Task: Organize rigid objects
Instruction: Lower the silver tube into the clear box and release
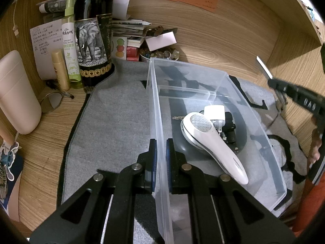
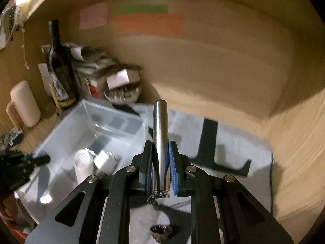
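Worktop: wood grain, with a grey mat laid over the middle; clutter at the back, well apart from my work.
Bin: clear plastic, sitting on the mat, open top. Thin wall, stiff but springy; I judge it light enough to slide if nudged.
Left gripper: pads shut tight on the bin's near-left wall, one pad outside, one inside. It pins the bin in place.
White handheld device: lies inside the bin, handle toward me, resting beside a small white plug and a dark item I cannot identify.
Right gripper: closed on a metal tube, blue pads clamping its lower half; the tube stands up between the fingers, clear of the mat, to the right of the bin.
Tube handling, my judgement: rigid, smooth, polished, so slippery; probably light. The hold sits low, so the top could swing; a mid-length hold would be steadier.
Next: carry it over the bin's open top.
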